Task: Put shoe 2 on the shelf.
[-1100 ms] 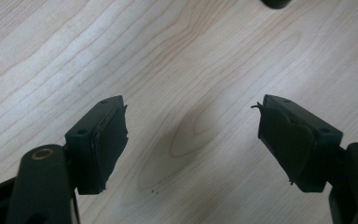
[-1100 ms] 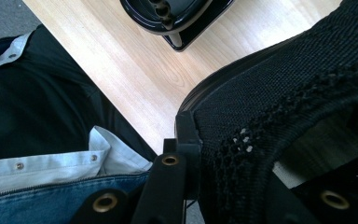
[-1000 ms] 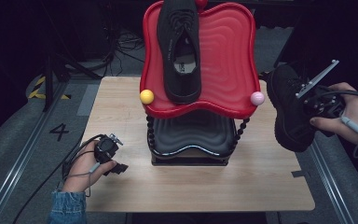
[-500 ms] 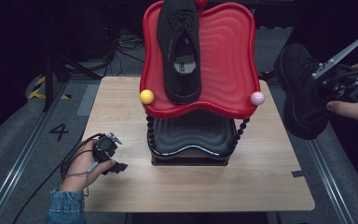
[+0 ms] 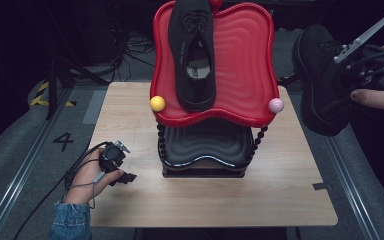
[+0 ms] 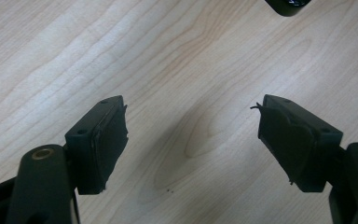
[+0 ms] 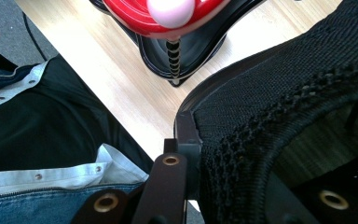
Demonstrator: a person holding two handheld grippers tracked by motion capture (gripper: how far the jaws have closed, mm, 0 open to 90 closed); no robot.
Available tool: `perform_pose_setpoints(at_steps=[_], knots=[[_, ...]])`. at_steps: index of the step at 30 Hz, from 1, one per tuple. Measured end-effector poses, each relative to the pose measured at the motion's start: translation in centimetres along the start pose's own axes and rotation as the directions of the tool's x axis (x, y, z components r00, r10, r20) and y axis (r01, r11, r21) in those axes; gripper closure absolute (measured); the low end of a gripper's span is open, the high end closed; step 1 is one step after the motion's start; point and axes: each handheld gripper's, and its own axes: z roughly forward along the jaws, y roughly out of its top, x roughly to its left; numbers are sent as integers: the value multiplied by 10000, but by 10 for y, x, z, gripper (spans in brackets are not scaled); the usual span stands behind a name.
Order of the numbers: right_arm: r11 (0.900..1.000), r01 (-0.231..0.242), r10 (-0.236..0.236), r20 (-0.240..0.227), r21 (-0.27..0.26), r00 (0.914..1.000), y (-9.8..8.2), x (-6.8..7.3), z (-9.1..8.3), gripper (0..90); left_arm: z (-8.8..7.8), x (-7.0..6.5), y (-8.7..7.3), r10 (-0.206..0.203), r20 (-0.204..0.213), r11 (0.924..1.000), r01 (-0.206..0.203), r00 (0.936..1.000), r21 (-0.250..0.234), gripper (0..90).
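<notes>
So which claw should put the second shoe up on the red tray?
Probably the right claw: it already grips the black shoe beside the red tray. The left claw sits open on the table.

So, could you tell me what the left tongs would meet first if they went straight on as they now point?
Most likely the bare wooden tabletop: the open left tongs point down at it, with nothing between.

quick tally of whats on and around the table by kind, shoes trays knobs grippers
black shoes: 2, one on the red tray at, one held off the table's right side by the right gripper at
trays: 2, the red one above the black tray
ball knobs: 2, yellow and pink
grippers: 2, the left gripper open on the table
total: 8
</notes>
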Motion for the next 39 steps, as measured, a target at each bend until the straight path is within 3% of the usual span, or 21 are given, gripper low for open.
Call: perform_pose_setpoints(at_steps=[10,13,18,22,30,34,39], knots=[[9998,183,-182,220,-52,9996,16,12,-17,880,0,-1,3,-12,83,10000,11,10000,35,241],[9998,196,-194,224,-98,9996,19,15,-19,880,-1,0,4,150,42,9999,-150,9999,-47,241],[9983,578,-573,564,-70,9968,37,29,-20,880,-1,-2,6,144,149,9999,-144,9998,-47,238],[9966,827,-823,489,-61,9954,50,37,-20,880,-2,-2,4,120,238,9999,-119,9996,-38,237],[9885,1511,-1503,728,-60,9860,86,56,-20,880,-6,0,-12,-146,69,9998,147,9999,-129,236],[9831,1831,-1826,638,-13,9811,106,65,-15,880,-5,-1,-19,-263,199,9996,264,9995,-40,236],[9807,1954,-1949,604,-21,9790,124,70,-8,880,-7,1,-25,-352,109,9993,354,9993,-132,235]])
